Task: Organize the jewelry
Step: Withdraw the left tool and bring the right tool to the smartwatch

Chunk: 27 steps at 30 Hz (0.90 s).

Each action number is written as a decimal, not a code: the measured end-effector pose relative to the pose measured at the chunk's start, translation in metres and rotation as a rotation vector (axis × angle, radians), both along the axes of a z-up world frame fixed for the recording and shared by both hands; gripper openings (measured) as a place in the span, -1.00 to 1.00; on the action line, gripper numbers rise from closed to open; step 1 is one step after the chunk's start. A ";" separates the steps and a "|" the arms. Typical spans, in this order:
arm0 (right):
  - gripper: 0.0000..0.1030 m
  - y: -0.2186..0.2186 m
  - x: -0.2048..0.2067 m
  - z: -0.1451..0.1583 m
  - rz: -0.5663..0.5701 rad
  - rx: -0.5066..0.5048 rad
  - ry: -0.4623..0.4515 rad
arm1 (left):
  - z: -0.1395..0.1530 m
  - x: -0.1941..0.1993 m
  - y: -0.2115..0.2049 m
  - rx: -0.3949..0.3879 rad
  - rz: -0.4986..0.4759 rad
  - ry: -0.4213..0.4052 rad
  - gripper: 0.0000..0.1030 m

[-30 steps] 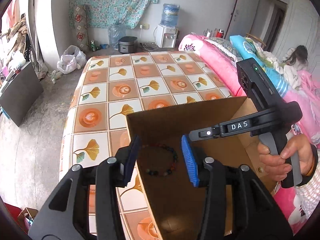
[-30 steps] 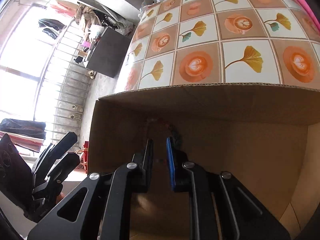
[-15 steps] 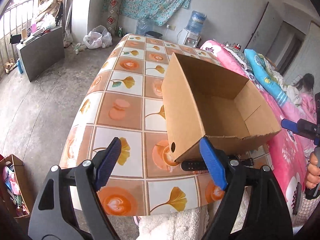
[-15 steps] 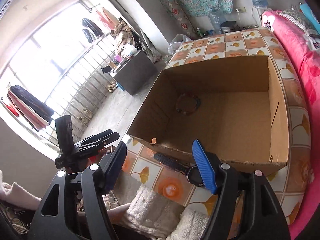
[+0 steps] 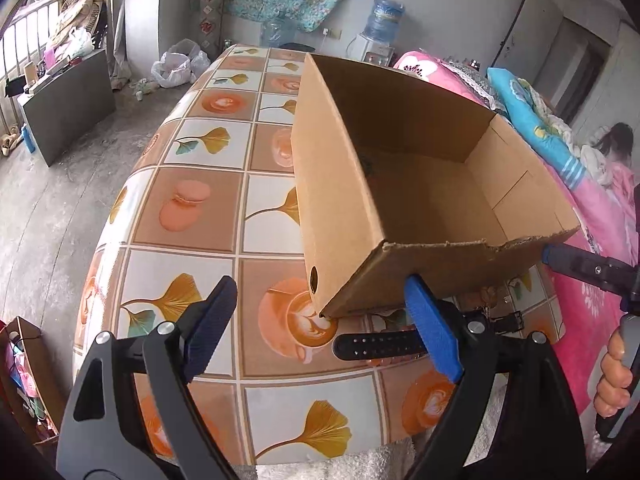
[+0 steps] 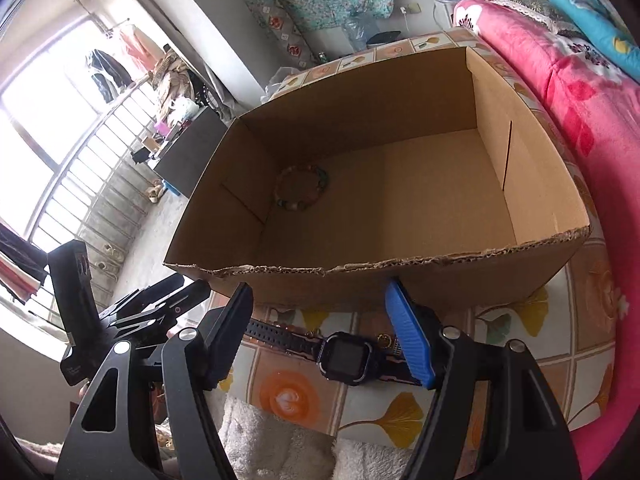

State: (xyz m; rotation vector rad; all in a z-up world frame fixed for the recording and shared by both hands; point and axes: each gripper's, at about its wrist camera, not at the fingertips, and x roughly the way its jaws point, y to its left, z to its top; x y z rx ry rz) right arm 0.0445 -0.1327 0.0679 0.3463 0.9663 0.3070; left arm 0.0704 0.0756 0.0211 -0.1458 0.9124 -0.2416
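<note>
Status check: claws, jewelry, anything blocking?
Left claw open, empty; right claw open, empty. Bead bracelet in cardboard box. Watch on table before box, under right claw. Nothing blocking.

We see the box (image 6: 400, 272) sitting on the table (image 5: 192, 216), w/ the bracelet (image 6: 301, 188) lying in its far-left corner. The watch (image 6: 344, 356) lies on the table just in front of the box's near wall. Bed (image 6: 580, 92) runs along the table's right side. Towel (image 6: 276, 440) sits at the table's near edge, in front of the watch.
</note>
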 end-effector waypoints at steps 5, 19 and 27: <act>0.61 0.000 -0.029 0.011 -0.019 -0.176 -0.110 | -0.012 -0.012 0.007 -0.013 -0.019 0.025 0.67; 0.88 -0.006 -0.091 0.016 -0.234 -0.517 -0.407 | -0.054 -0.025 -0.005 0.120 -0.080 0.131 0.84; 0.87 0.045 -0.092 0.000 -0.022 -0.492 -0.394 | -0.059 -0.026 -0.020 0.263 -0.120 0.132 0.86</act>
